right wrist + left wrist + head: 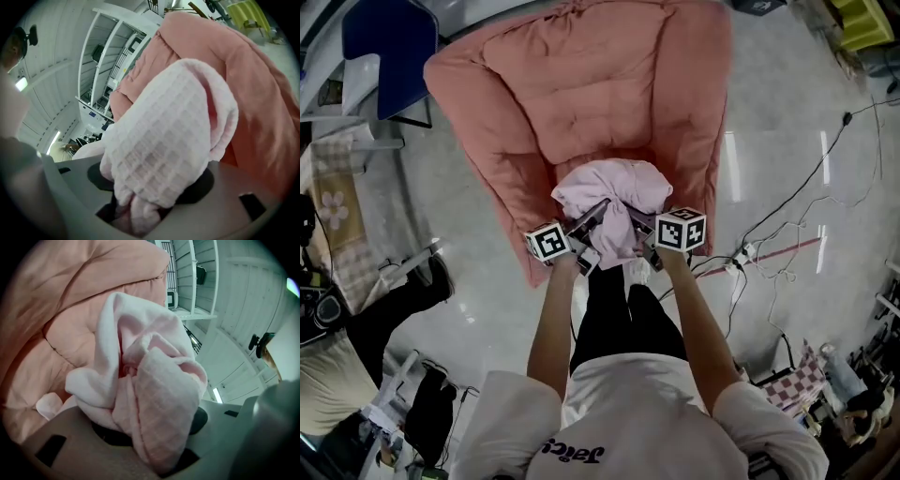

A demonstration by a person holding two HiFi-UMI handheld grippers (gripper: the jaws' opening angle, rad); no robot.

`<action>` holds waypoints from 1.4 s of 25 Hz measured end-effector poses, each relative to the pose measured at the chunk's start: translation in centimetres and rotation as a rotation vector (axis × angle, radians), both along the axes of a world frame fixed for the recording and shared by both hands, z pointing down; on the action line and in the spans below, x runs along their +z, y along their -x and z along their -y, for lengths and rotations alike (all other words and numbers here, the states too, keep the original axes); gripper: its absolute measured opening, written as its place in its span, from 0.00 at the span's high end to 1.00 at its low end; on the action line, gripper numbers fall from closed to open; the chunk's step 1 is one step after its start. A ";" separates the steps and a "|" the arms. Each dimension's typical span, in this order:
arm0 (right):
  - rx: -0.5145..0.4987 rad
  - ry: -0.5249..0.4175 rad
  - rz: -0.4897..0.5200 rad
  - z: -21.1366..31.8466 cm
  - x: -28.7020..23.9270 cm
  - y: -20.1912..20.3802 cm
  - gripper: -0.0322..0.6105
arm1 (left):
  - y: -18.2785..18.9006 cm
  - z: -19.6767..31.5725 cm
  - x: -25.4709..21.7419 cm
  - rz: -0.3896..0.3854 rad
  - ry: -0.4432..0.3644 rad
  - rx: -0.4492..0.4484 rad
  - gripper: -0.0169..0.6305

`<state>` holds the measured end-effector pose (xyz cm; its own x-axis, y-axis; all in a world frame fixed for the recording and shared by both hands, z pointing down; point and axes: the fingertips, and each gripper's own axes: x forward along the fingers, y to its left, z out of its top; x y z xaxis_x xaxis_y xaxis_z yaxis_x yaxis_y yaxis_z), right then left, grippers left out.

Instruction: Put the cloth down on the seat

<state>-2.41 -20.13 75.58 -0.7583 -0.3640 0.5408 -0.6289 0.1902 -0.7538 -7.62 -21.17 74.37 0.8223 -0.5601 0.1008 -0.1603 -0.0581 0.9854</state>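
A bunched pale pink cloth (609,192) hangs between my two grippers, just above the front edge of the seat of a salmon-pink padded armchair (581,84). My left gripper (592,223) is shut on the cloth's left side, my right gripper (637,227) on its right side. In the left gripper view the cloth (150,390) spills out of the left gripper (150,441) with the armchair (65,301) behind it. The right gripper view has waffle-textured cloth (164,150) filling the right gripper (150,199), and the armchair (248,93) beyond. The jaw tips are hidden by fabric.
A blue chair (389,42) stands at the back left. Cables and a power strip (741,253) lie on the glossy floor at the right. Another person's legs (394,305) reach in from the left. Clutter and a checked cloth (797,380) sit at the lower right.
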 end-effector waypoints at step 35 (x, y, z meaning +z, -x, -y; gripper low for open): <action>-0.027 0.157 -0.320 0.6 18.6 -1.4 0.42 | 4.6 -0.8 21.2 0.505 0.364 0.040 0.32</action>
<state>-1.04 -20.70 94.13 -0.5499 -0.2396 0.8001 -0.8340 0.1072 -0.5412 -12.25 -20.35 95.54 0.6430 -0.3866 0.6612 -0.6159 0.2521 0.7464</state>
